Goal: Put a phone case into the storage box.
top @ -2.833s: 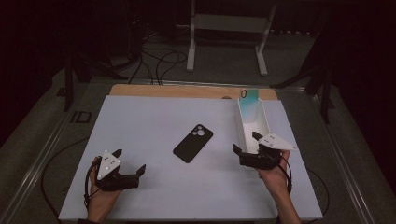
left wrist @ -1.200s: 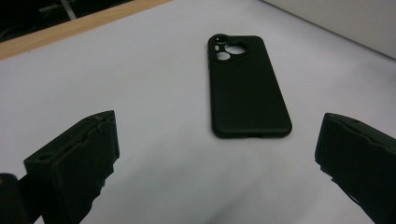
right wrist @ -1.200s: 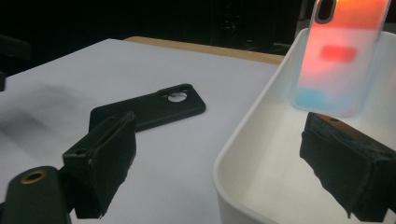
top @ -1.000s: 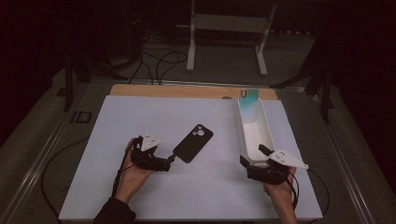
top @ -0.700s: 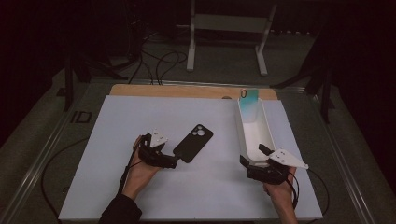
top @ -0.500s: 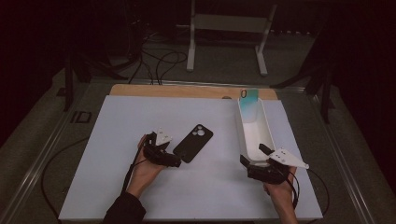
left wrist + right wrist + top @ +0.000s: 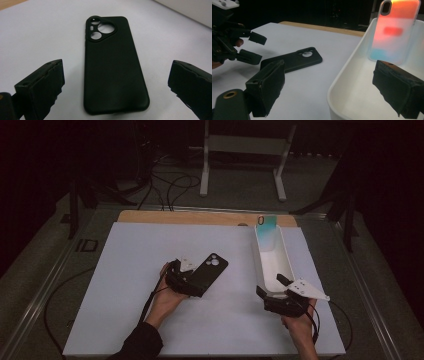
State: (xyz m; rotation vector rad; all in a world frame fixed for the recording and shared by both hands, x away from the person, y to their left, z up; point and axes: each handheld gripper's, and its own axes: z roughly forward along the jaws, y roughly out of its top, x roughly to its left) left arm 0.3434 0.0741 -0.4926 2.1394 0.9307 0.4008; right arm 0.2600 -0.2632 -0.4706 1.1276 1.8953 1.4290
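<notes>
A black phone case (image 7: 212, 269) lies flat on the white table mat, camera cutouts at its far end. My left gripper (image 7: 196, 284) is open at the case's near end; in the left gripper view the black case (image 7: 113, 65) lies between and ahead of the spread jaws of that gripper (image 7: 117, 77). A long white tray (image 7: 286, 265) stands at the right, with an iridescent phone case (image 7: 266, 226) leaning upright at its far end. My right gripper (image 7: 272, 287) is open at the tray's near end. In the right gripper view its jaws (image 7: 332, 80) straddle the tray's near corner (image 7: 337, 86).
The white mat (image 7: 125, 270) covers most of the table; a wooden strip (image 7: 190, 216) runs along its far edge. The right gripper view also takes in the black case (image 7: 294, 58), the colourful case (image 7: 395, 30) and the left gripper (image 7: 253, 47). A metal stand (image 7: 245, 145) is behind the table.
My left gripper has moved right and forward from the table's near left to the black case's near end. My right gripper drew back a little to the tray's near end, then held still.
</notes>
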